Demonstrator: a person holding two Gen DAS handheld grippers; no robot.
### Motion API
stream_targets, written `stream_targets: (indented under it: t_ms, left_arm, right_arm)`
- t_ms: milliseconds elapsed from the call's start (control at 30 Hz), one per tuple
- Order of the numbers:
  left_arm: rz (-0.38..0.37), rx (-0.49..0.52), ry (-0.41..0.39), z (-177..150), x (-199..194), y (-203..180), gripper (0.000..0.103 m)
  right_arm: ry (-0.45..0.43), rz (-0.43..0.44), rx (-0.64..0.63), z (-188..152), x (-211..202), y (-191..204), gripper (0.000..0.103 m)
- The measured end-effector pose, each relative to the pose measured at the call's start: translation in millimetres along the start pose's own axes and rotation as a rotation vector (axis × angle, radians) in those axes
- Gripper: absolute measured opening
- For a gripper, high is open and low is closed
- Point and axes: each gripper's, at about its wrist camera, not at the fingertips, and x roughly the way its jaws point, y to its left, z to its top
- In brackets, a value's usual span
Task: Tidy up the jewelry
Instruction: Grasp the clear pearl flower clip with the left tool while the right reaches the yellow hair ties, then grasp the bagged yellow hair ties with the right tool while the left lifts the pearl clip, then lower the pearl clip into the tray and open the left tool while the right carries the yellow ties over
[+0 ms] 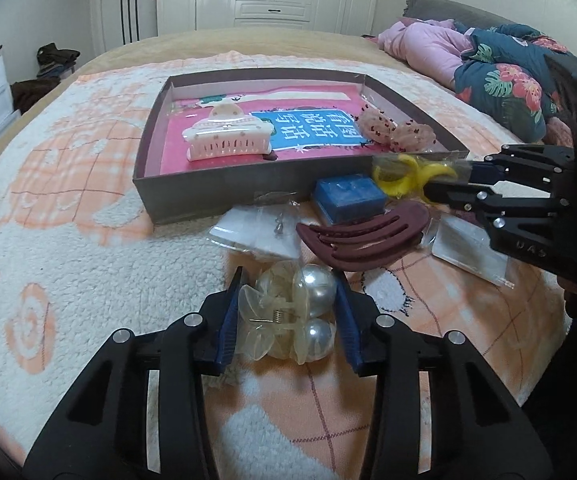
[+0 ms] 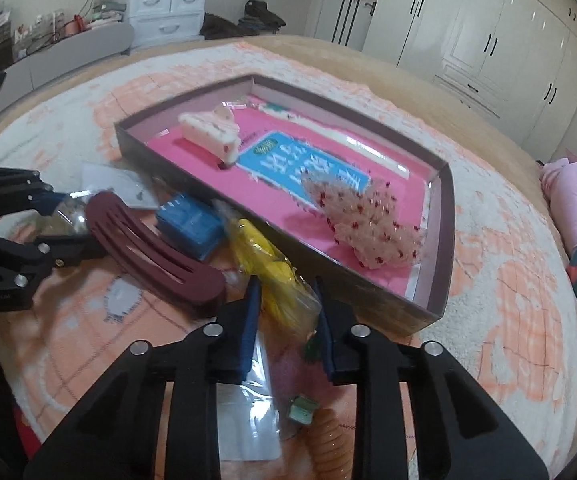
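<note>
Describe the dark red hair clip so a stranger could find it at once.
Find the shallow box on the bed. On the blanket in front of its near wall, right of centre, lies the hair clip, just below a blue block. It is the only maroon piece: long, curved and slotted, lying flat.

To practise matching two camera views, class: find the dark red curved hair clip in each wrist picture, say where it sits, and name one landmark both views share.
Left wrist view: the dark red hair clip lies right of centre on the blanket, just in front of the blue box.
Right wrist view: the same clip lies left of centre, left of the blue box.
Shared landmark: the tray with the pink lining.
</note>
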Motion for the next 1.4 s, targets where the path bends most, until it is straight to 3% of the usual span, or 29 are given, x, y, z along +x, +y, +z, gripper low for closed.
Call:
stream_targets:
  t_ms: [233, 633, 900, 1400]
  left_arm:
    - [0.020, -0.016, -0.026, -1.4, -16.8, 2.1, 0.033]
    - [0.036, -0.080, -0.069, -0.7, -43.3, 9.7, 0.033]
    - [0.070, -0.105, -0.092, 3.2, -53.4, 12.8, 0.033]
    - [0.114, -0.096, -0.133, 47.7, -49.9, -3.7, 0.033]
  right_arm:
    - [-0.027, 0.037, 0.044, 3.6, -14.0, 3.3, 0.013]
    - [-0.092, 0.127, 0.151, 1.4, -35.3, -4.3, 0.012]
    - [-0.137, 0.159, 0.151, 2.8, -42.0, 2.9, 0.012]
    - [-0.248, 0.176, 0.229, 15.7, -68.7, -23.8, 0.012]
